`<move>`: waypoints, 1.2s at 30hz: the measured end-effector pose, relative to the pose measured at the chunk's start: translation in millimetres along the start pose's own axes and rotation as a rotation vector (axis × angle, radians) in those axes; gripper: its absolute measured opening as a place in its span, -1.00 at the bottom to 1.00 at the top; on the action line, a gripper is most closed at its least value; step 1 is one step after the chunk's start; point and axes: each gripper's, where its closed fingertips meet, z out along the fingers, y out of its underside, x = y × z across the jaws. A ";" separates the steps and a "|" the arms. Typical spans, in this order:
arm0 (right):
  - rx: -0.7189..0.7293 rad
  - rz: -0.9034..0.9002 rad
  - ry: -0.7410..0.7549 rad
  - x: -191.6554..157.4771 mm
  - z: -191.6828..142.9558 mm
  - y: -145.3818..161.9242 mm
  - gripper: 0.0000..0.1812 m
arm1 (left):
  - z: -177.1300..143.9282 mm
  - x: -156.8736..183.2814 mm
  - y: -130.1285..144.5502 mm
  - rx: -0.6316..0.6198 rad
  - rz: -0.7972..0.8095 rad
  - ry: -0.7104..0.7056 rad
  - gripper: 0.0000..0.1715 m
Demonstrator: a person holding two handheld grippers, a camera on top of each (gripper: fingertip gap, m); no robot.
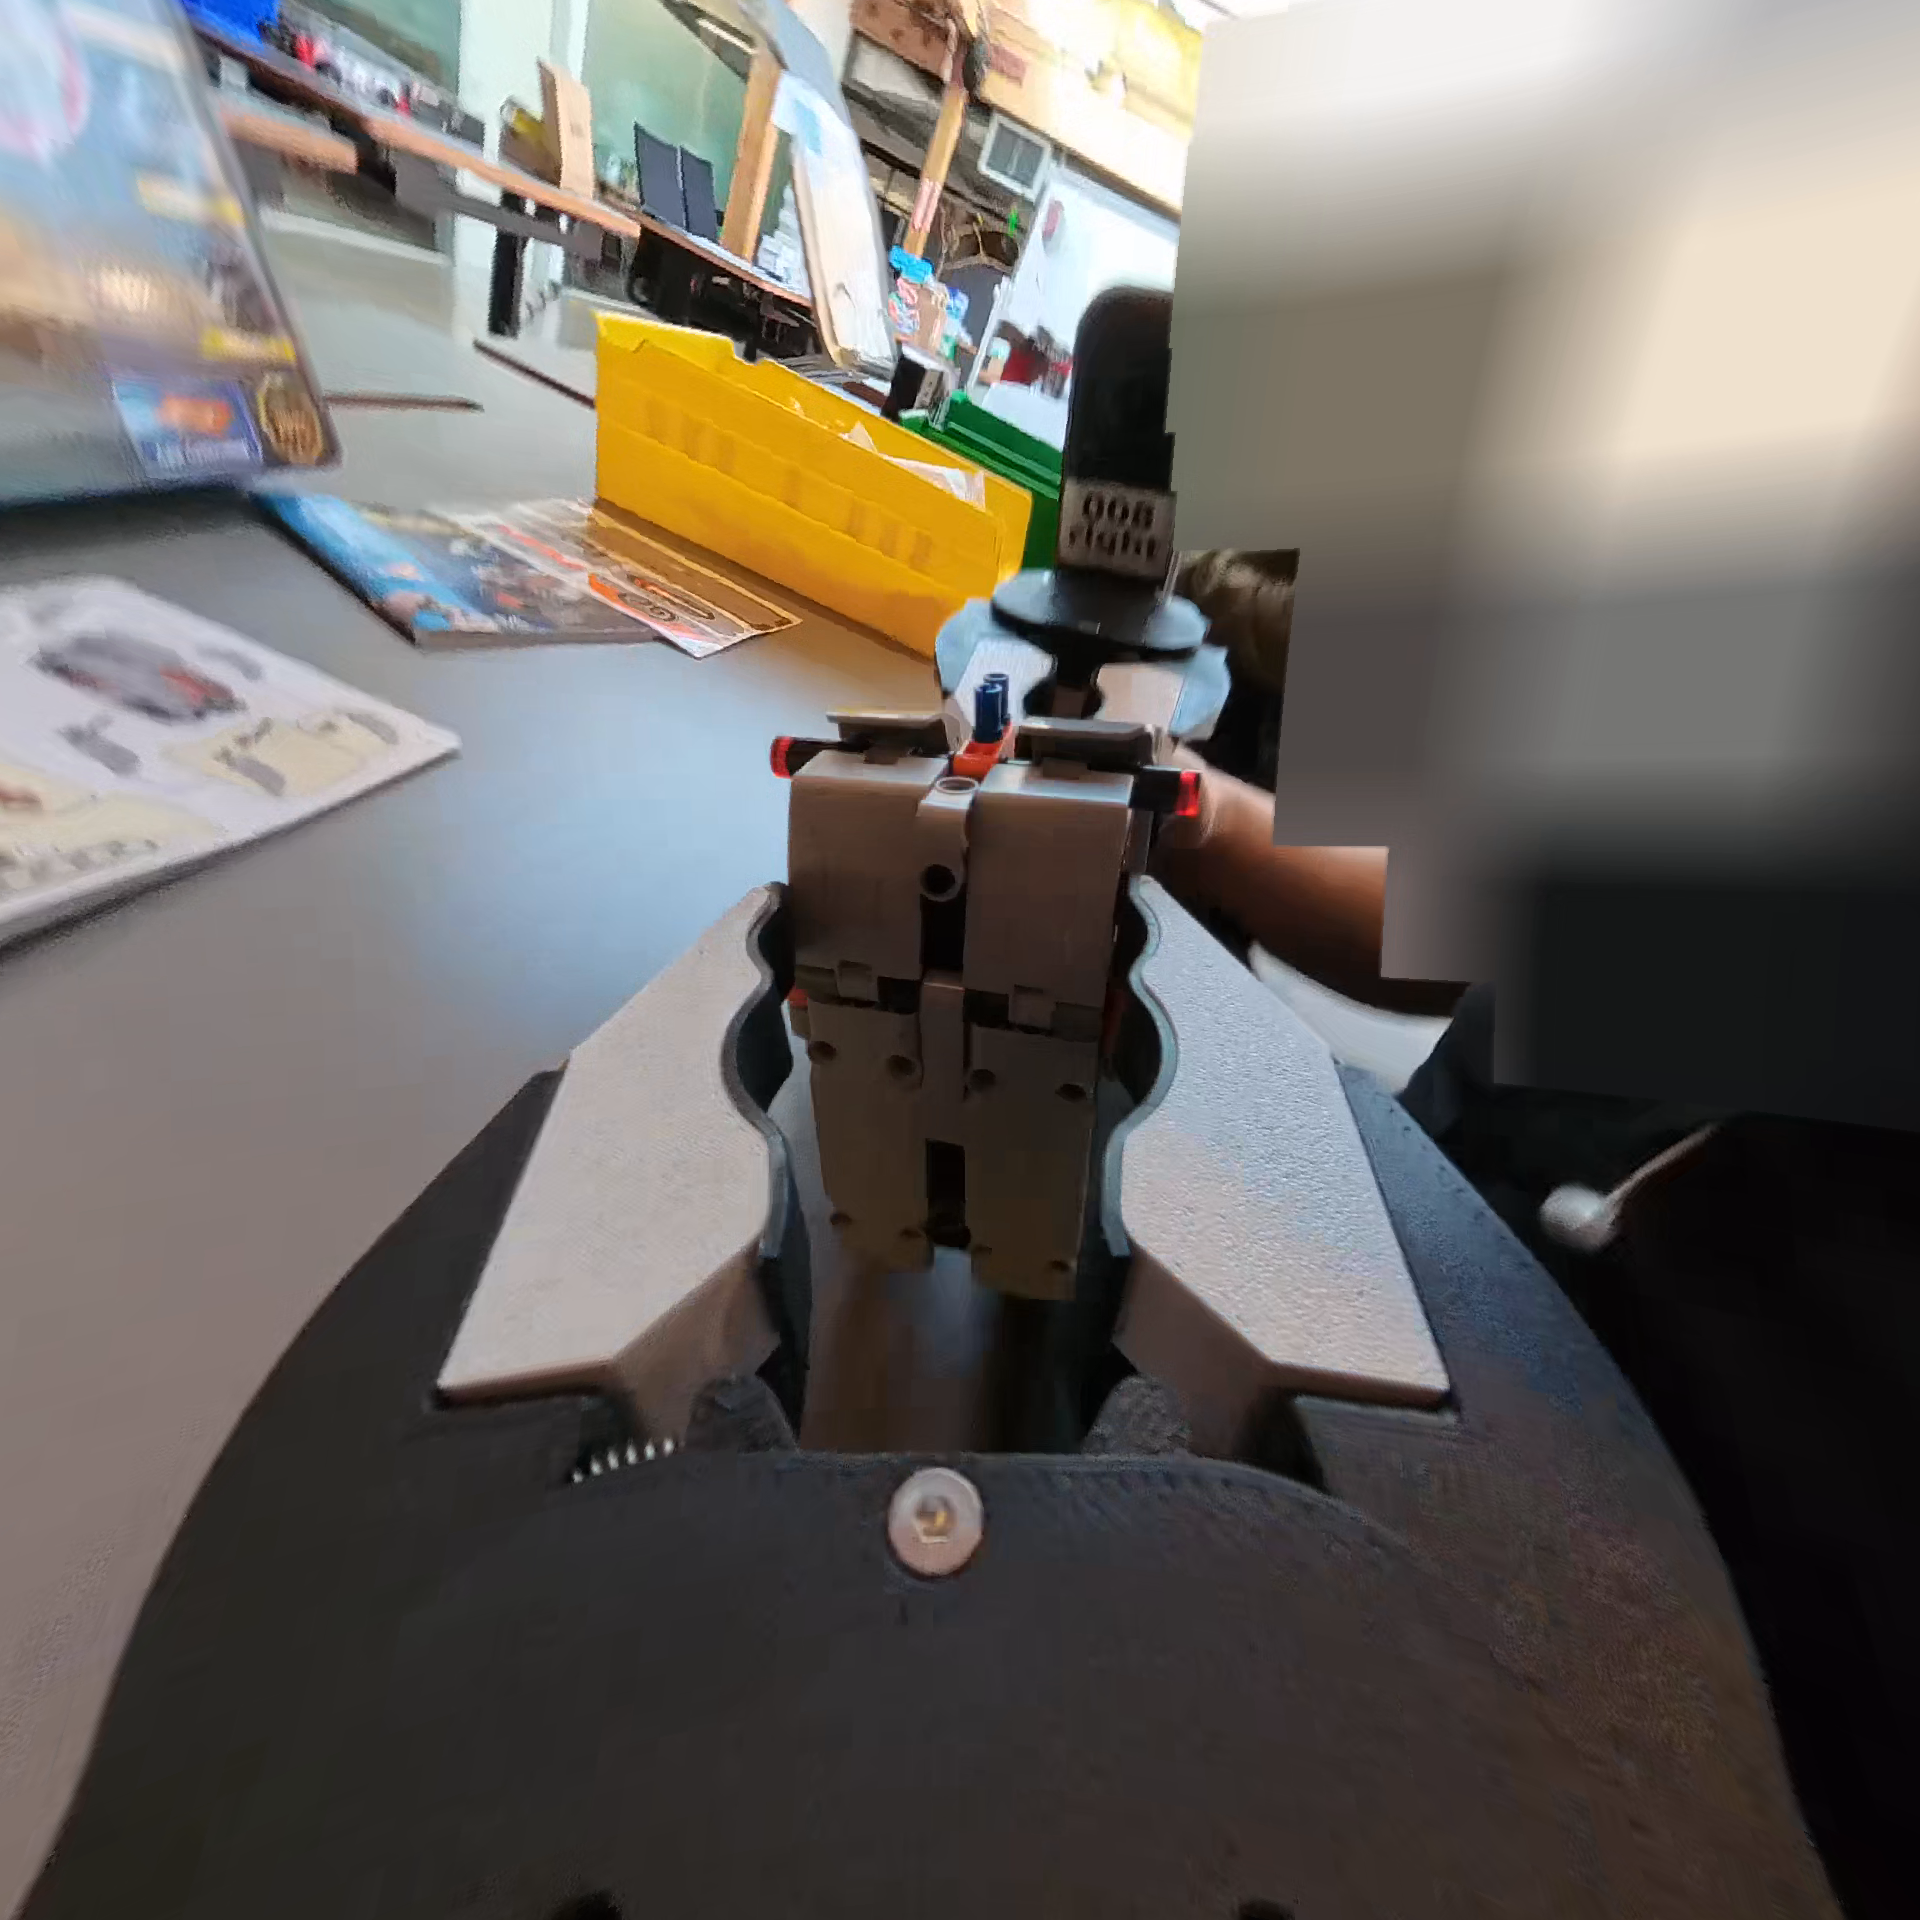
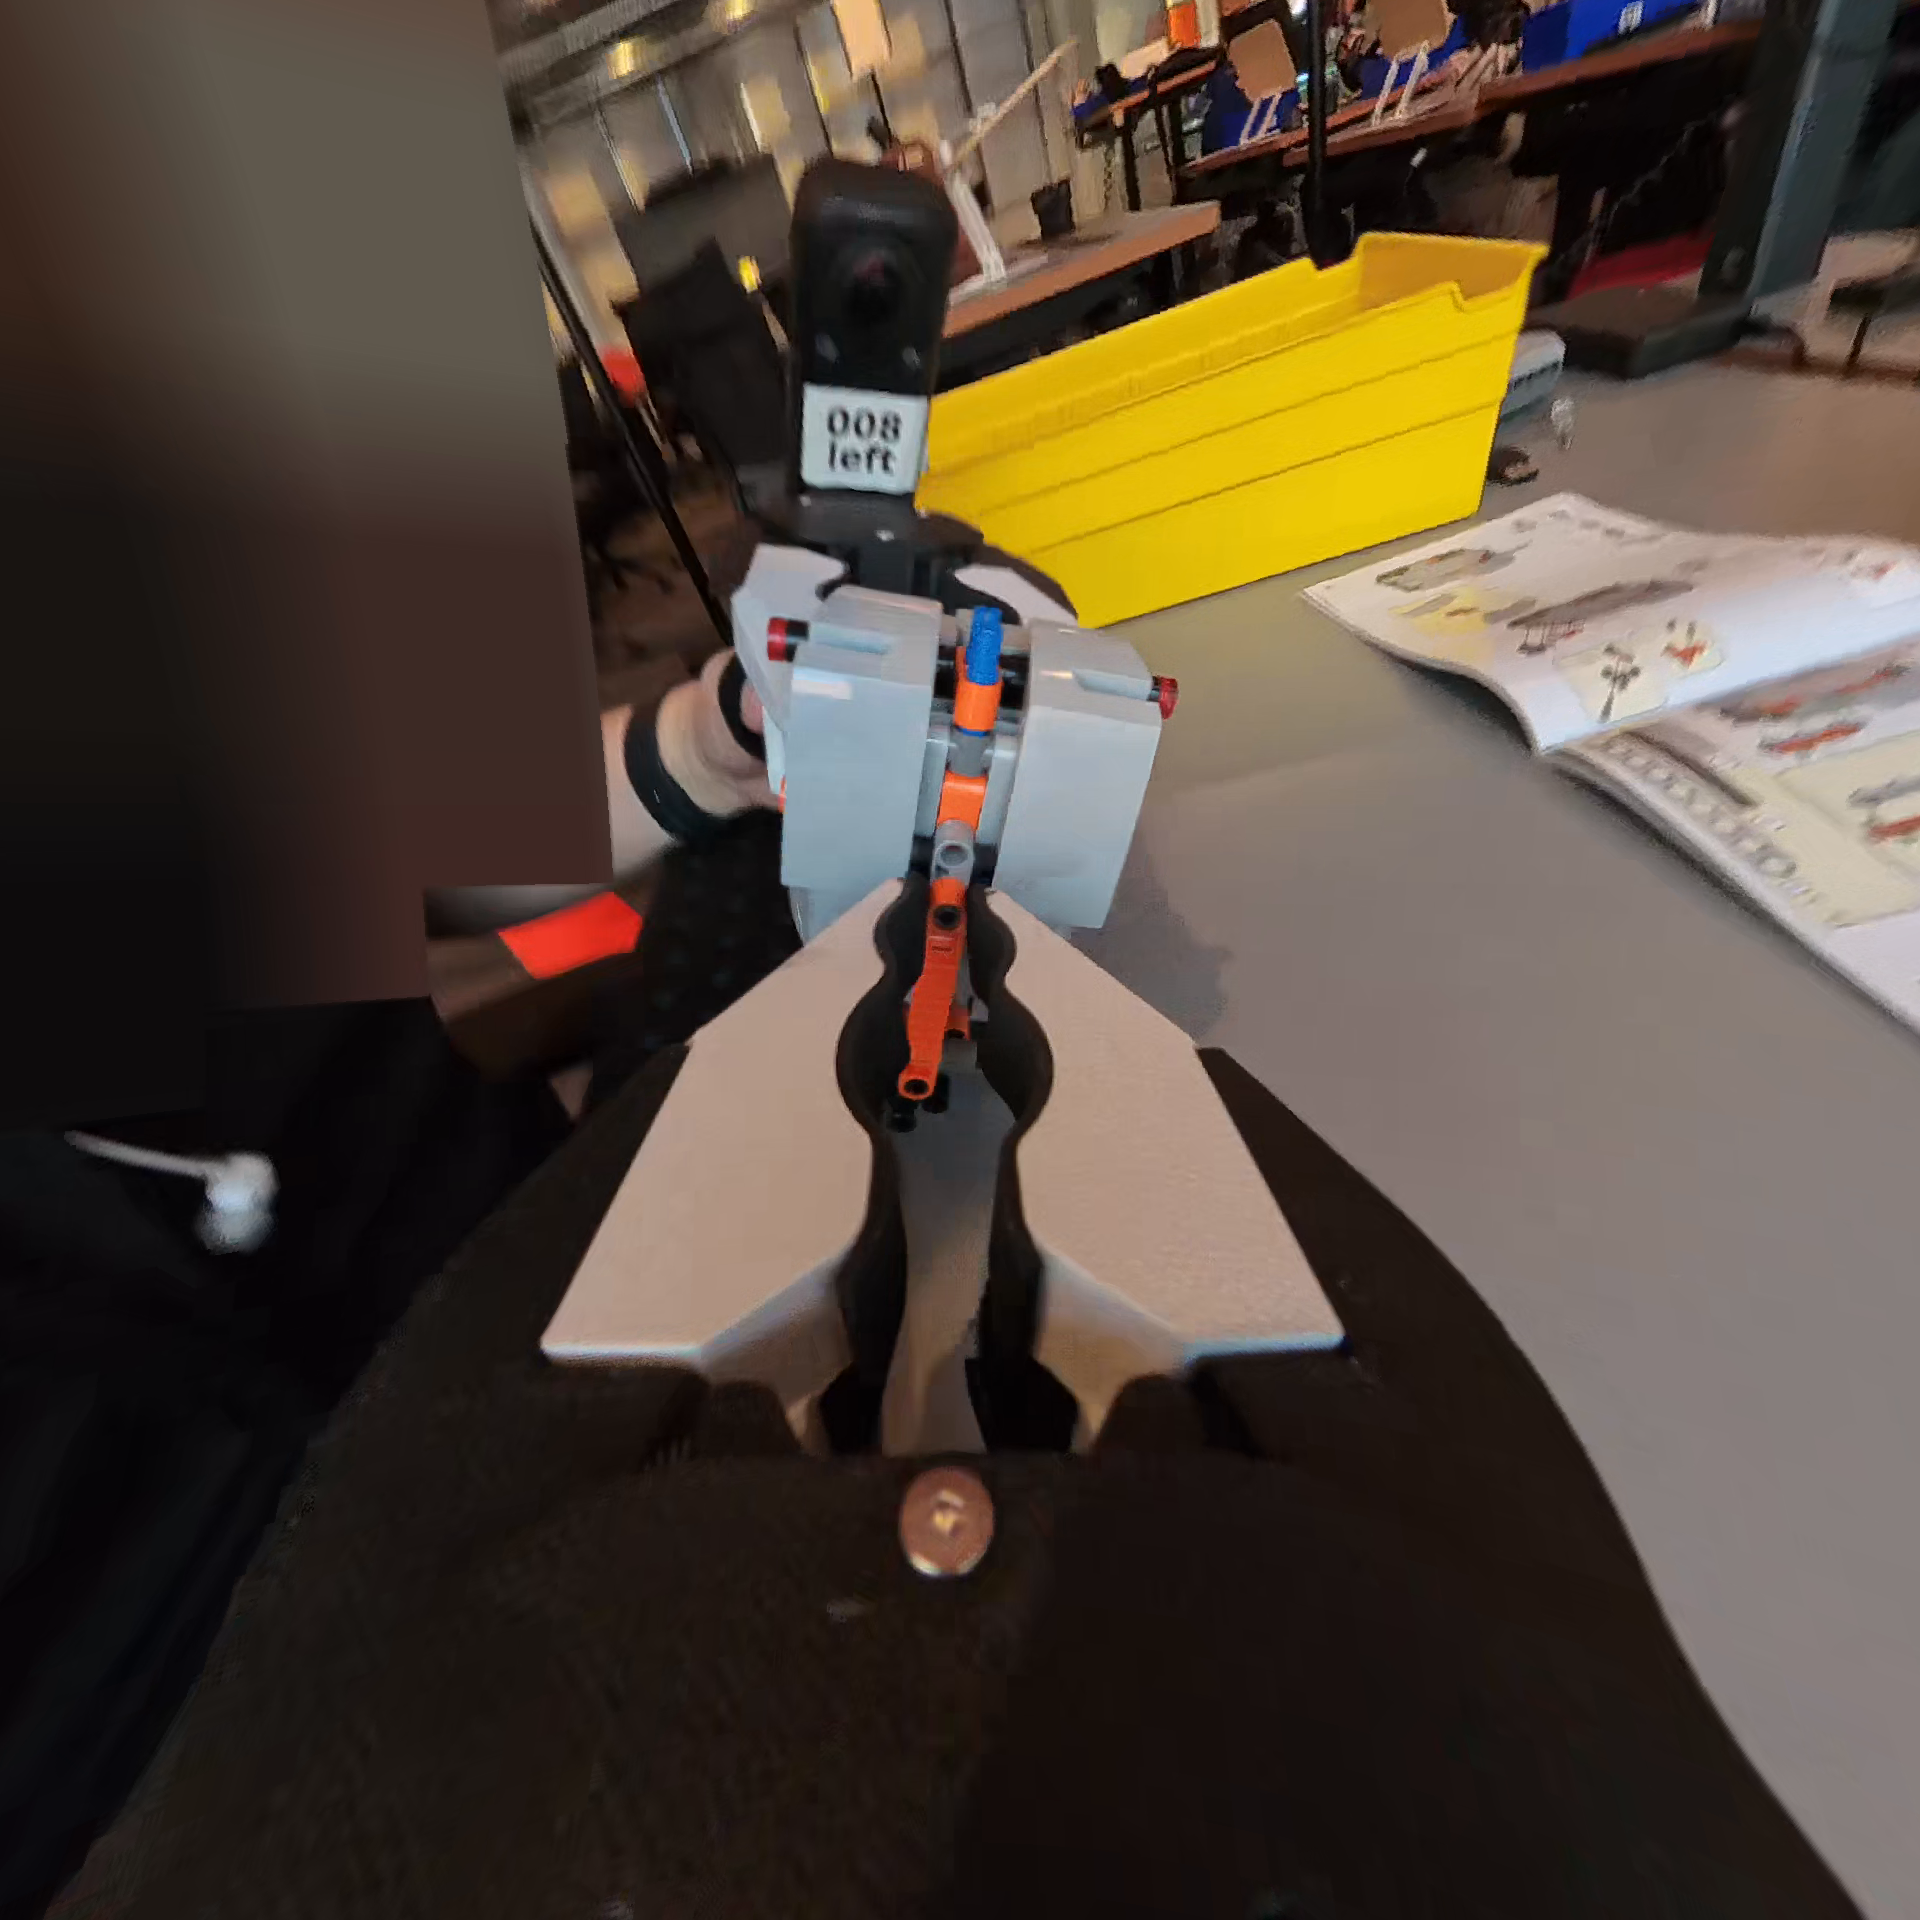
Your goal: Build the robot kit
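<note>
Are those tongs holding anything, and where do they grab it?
Both grip one grey brick model. The left tongs clamp its grey sides; the right tongs pinch the orange beam sticking out of its end.

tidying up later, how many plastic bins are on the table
2. A yellow bin stands on the grey table beyond the booklets, and a green bin sits right behind it, mostly hidden. Others could be out of view.

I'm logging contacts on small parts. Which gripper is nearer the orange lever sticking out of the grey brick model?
Right. The right gripper has its fingers closed around the orange lever. The left gripper clamps the grey brick model from the opposite end, away from the lever.
</note>
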 end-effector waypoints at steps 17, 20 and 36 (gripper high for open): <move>0.016 0.620 -0.073 36.8 -1.3 24.8 -0.83 | 3.7 -50.1 18.8 -0.013 -0.597 -0.028 -0.30; -0.009 0.619 -0.056 38.1 2.9 28.6 -0.84 | 3.4 -53.5 21.6 -0.014 -0.637 -0.029 -0.30; -0.120 -0.086 0.118 50.6 -6.1 18.7 -0.71 | 5.9 -46.7 26.0 -0.048 -0.656 0.036 -0.30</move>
